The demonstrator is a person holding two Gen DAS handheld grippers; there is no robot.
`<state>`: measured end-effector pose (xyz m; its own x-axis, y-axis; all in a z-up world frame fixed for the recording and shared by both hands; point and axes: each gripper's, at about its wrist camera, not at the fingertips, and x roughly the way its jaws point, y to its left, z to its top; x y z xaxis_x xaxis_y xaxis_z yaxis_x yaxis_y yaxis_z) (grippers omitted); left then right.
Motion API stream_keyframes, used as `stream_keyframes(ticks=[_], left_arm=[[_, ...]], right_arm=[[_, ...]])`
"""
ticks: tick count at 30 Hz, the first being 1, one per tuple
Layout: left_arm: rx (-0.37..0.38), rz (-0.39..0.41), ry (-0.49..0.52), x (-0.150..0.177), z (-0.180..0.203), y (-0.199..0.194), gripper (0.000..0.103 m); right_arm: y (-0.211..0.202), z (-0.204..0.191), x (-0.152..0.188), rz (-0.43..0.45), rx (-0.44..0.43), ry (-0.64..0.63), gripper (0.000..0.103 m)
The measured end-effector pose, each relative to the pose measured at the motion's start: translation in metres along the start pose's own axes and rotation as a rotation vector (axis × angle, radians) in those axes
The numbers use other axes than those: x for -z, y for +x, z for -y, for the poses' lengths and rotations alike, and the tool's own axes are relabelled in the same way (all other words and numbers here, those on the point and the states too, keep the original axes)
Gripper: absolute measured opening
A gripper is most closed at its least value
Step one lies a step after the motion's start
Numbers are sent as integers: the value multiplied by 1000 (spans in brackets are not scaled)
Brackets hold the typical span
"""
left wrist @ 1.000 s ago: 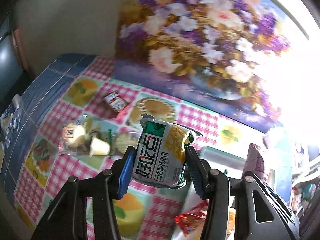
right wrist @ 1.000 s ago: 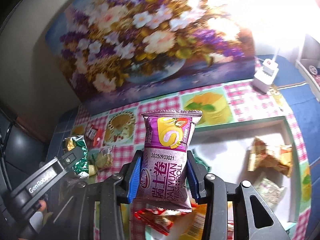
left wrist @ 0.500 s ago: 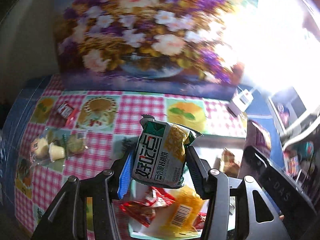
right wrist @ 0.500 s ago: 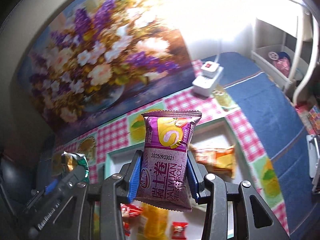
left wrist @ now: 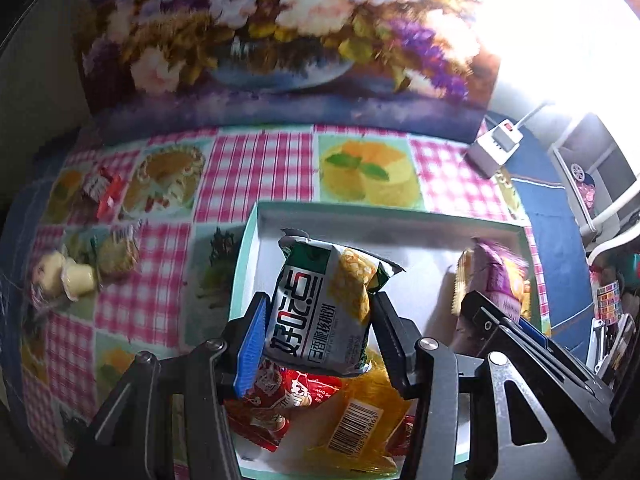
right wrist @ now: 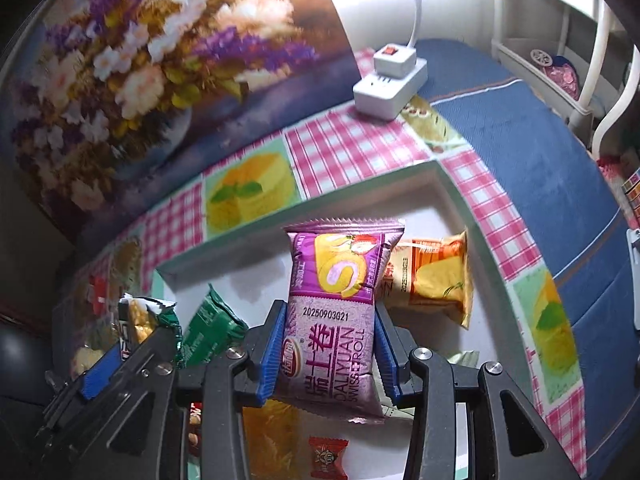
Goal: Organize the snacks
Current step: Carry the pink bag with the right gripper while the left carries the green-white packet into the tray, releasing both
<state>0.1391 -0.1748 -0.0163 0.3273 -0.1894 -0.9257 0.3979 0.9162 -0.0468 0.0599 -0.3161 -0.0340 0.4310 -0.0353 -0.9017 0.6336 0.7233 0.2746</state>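
My left gripper is shut on a green and white snack packet and holds it over the white tray. My right gripper is shut on a purple Swiss roll packet over the same tray. The tray holds a red packet, a yellow packet, an orange packet and a green packet. The left gripper and its packet show at the left in the right wrist view.
Loose snacks lie on the checked cloth left of the tray: a red and white candy and a clear bag of small cakes. A white power strip sits behind the tray. A flower painting stands at the back.
Both grippers have swung right and come down over the tray with their packets held. The loose snacks on the cloth have slid to the left of the left wrist view.
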Motion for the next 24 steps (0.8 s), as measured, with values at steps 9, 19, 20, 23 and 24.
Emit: stream_keyframes(ticks=[9, 19, 20, 23, 24], left_arm=[[59, -69, -66, 5, -6, 15, 54], [93, -56, -104, 1, -13, 7, 68], [92, -53, -104, 0, -13, 6, 68], [101, -46, -114, -1, -16, 3, 68], [102, -42, -118, -1, -17, 2, 68]], right_arm=[[5, -1, 2, -21, 7, 1, 45], [0, 1, -2, -8, 12, 12, 46], [-1, 0, -2, -6, 9, 11, 46], [-4, -1, -3, 2, 4, 5, 46], [-6, -2, -3, 7, 7, 4, 50]])
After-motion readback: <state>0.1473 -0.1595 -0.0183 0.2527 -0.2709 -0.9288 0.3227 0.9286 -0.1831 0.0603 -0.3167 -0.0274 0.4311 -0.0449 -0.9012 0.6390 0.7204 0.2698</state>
